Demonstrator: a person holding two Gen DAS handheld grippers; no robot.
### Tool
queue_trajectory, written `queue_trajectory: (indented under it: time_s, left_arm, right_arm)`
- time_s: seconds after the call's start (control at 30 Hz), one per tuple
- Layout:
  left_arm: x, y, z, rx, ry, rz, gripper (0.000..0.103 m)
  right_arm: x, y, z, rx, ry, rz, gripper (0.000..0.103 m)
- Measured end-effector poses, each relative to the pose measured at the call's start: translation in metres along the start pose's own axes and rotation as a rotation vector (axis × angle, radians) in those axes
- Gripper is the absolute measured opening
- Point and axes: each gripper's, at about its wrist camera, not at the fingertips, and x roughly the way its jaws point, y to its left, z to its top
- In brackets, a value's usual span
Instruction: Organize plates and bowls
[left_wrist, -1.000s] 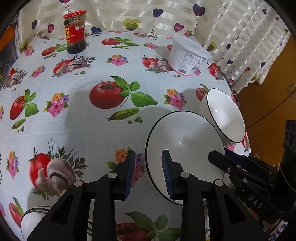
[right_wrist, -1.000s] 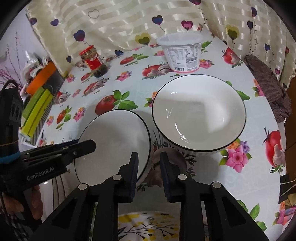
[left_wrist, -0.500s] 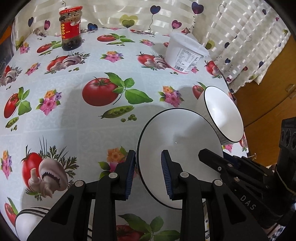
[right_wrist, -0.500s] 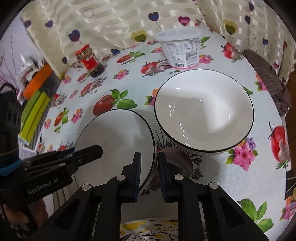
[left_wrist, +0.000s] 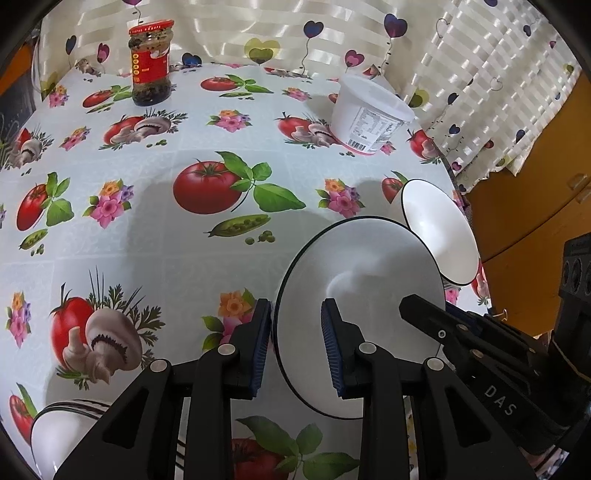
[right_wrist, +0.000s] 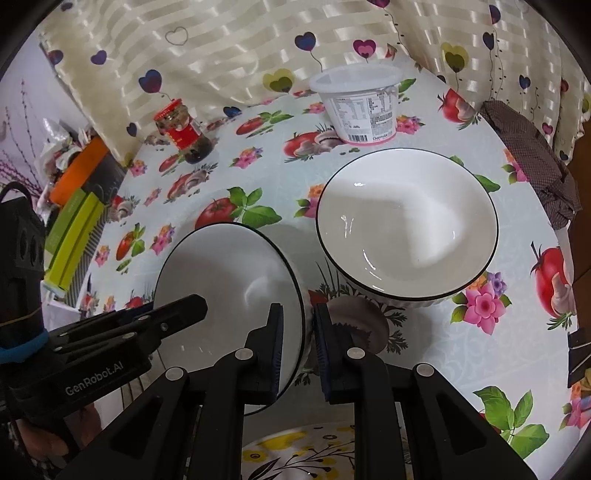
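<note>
left wrist view: left hand-held gripper (left_wrist: 295, 347) straddles the left rim of a white black-rimmed bowl (left_wrist: 369, 280), one finger outside, one inside. a gap shows at the outer pad; cannot tell whether it grips. right hand-held gripper (left_wrist: 417, 308) reaches in at the bowl's right edge. second, matching bowl (left_wrist: 439, 236) sits just behind, touching or nearly so. another striped dish (left_wrist: 55, 432) at lower left on the tomato-print surface (left_wrist: 147, 240). jar (left_wrist: 151, 62) and tub (left_wrist: 365, 118) stand at the far edge.

right wrist view: right hand-held gripper (right_wrist: 299, 349) narrow, closed on the near bowl's (right_wrist: 221, 273) right rim. second bowl (right_wrist: 406, 221) upright beside it, empty. yellow-flowered plate (right_wrist: 295, 454) in the foreground.

judgement: nesting not done; bowls separate, plate and striped dish unsorted.
</note>
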Motion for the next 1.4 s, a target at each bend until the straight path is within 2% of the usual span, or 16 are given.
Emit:
queue_trajectory:
  time_s: [0.13, 0.27, 0.8, 1.1, 1.4]
  left_arm:
    - [0.001, 0.000, -0.004, -0.002, 0.006, 0.006, 0.029]
    - [-0.003, -0.001, -0.006, -0.012, 0.009, -0.007, 0.029]
    - [-0.048, -0.027, -0.013, 0.025, -0.064, -0.028, 0.029]
    - [-0.061, -0.049, -0.032, 0.061, -0.064, -0.063, 0.029]
    - [-0.055, -0.070, -0.059, 0.092, -0.018, -0.101, 0.029]
  right_arm:
    - [0.004, -0.002, -0.004, 0.017, 0.022, 0.005, 0.017]
    - [-0.001, -0.002, -0.004, 0.023, 0.004, 0.005, 0.017]
    - [-0.055, 0.000, -0.011, 0.040, -0.067, 0.035, 0.017]
    - [-0.089, -0.010, -0.032, 0.063, -0.101, 0.021, 0.017]
    - [-0.111, -0.028, -0.066, 0.109, -0.106, -0.016, 0.017]
